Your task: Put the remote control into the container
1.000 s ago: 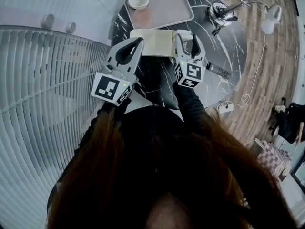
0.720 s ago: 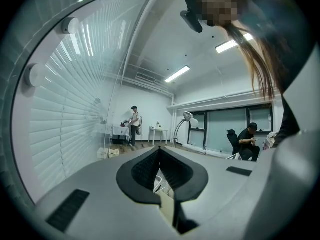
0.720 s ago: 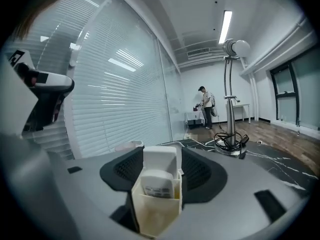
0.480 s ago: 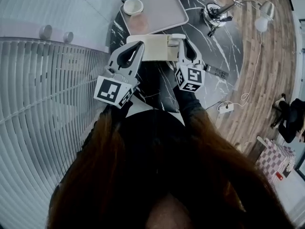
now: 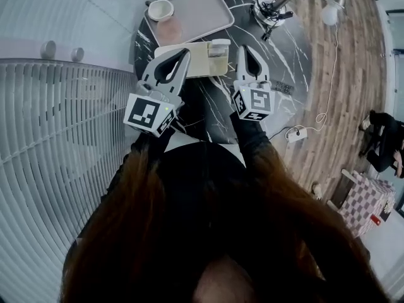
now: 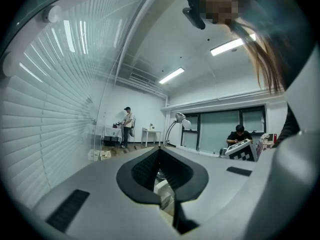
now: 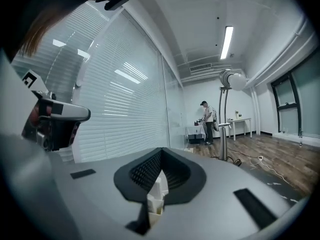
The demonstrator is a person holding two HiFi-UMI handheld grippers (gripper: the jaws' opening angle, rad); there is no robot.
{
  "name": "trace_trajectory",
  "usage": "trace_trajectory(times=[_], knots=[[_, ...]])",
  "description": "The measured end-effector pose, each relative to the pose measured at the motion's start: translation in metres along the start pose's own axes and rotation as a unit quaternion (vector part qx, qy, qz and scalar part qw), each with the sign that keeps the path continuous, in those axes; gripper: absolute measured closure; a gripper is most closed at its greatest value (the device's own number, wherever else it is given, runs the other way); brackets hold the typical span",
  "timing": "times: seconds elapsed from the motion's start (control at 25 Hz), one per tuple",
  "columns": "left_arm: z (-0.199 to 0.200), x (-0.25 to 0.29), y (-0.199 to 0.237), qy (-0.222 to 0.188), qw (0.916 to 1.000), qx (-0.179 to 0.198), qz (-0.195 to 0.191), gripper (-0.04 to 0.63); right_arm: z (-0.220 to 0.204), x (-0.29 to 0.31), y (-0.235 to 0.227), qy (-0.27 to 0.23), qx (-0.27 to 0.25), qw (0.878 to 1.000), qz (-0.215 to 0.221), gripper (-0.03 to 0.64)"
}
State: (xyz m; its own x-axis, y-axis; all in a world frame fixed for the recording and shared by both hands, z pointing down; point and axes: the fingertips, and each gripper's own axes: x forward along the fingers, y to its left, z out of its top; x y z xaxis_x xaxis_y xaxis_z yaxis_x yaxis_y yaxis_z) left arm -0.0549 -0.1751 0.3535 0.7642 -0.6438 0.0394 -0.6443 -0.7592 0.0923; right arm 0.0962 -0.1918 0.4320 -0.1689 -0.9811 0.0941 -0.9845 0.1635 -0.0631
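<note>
Our marble table (image 5: 297, 49) was kinda crowded. A tray (image 5: 202, 8) with a cup (image 5: 160, 9) at its left corner sat on the far side, and a desk lamp (image 5: 271, 8) stood off to the right. The cream container (image 5: 189, 59) was right ahead of us. The remote control (image 5: 283, 88) lay on the table just right of our right gripper (image 5: 245, 48), outside the container.

Both grippers pointed level, tips at the container. The left gripper (image 5: 184, 54) was pressed together, empty. The right one's jaws had just been closing and sat together. A white piece (image 7: 158, 194) showed behind the tips, but we couldn't tell if it was caught.
</note>
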Motion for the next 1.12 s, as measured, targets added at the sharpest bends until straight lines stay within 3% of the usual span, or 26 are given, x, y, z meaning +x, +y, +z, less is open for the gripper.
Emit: trace_trajectory(times=[0.28, 1.12], knots=[[0.004, 0.022, -0.029, -0.002, 0.9993, 0.005, -0.037, 0.597, 0.036, -0.031, -0.013, -0.034, -0.026, 0.999, -0.011, 0.600], [0.005, 0.076, -0.148, -0.002, 0.9864, 0.022, -0.163, 0.597, 0.070, -0.155, -0.079, -0.071, 0.006, 0.992, -0.104, 0.600]])
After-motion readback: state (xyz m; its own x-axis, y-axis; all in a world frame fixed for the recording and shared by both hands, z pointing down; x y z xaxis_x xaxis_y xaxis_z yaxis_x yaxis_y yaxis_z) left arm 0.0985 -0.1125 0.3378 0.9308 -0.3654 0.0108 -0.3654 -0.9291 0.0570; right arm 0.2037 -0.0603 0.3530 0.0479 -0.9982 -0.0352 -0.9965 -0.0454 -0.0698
